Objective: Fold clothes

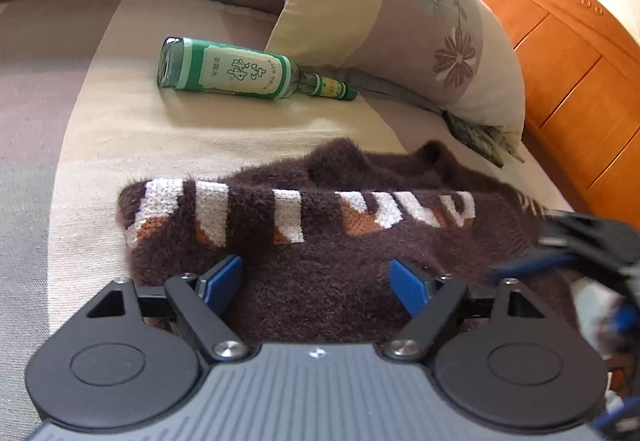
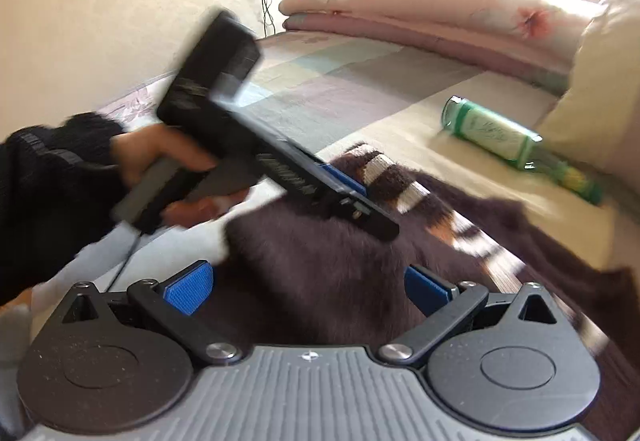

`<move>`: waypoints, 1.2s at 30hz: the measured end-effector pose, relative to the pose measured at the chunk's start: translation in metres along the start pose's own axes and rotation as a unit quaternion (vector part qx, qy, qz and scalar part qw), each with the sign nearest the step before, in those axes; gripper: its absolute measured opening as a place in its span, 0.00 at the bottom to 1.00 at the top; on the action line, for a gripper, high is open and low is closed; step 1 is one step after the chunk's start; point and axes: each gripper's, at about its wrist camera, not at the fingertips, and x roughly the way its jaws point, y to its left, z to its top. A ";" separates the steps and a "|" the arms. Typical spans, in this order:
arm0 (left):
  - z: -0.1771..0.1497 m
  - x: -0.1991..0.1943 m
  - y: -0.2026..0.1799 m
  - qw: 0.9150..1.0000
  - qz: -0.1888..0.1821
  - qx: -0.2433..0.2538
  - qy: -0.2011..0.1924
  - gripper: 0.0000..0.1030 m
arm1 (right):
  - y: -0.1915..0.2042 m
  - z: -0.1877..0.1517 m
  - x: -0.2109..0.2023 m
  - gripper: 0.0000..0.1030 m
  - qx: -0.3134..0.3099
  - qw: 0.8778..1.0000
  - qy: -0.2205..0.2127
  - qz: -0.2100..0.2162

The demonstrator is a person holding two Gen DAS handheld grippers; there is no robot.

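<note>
Currently both grippers, left gripper point(image 1: 316, 283) and right gripper point(image 2: 310, 291), fingers spread, released, over brown sweater point(image 1: 320, 241) on bed point(image 1: 120, 129); bottle point(image 1: 240, 71) near pillow point(image 1: 400, 21).

The left gripper point(image 1: 316, 281), jaws apart, hangs over a brown sweater point(image 1: 320, 241) near a green bottle point(image 1: 244, 71).

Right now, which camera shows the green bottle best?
The left wrist view: the bottle lies sharp on the bed, label readable, whole. The right wrist view shows it blurred at the side.
</note>
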 end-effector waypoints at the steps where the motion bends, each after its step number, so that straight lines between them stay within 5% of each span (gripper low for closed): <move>1: 0.001 0.000 0.001 1.000 -0.004 -0.002 0.002 0.79 | -0.007 0.001 0.013 1.00 0.011 1.000 0.002 0.005; 5: 0.000 0.001 0.002 1.000 -0.008 0.006 0.002 0.79 | -0.031 -0.013 0.035 1.00 0.045 0.999 0.029 -0.009; 14: -0.004 -0.003 -0.003 1.000 -0.004 0.030 -0.008 0.78 | -0.061 -0.080 -0.060 1.00 0.094 0.991 0.030 -0.087; 19: -0.018 -0.025 -0.034 0.995 -0.026 0.092 -0.015 0.80 | -0.067 -0.059 -0.076 1.00 0.148 0.986 -0.037 -0.061; 24: -0.043 -0.021 -0.031 0.994 -0.025 0.101 0.027 0.80 | -0.076 -0.031 -0.030 1.00 0.170 0.984 -0.045 -0.030; 27: -0.048 -0.025 -0.021 0.995 -0.041 0.093 0.015 0.80 | -0.098 -0.037 -0.011 1.00 0.203 0.976 -0.033 -0.077; 32: -0.047 -0.033 -0.018 0.995 -0.044 0.092 0.017 0.80 | -0.116 -0.049 -0.050 1.00 0.250 0.954 -0.074 -0.148; 36: -0.030 -0.040 -0.024 0.996 -0.031 0.081 -0.011 0.80 | -0.089 -0.041 -0.055 1.00 0.203 0.957 -0.046 -0.202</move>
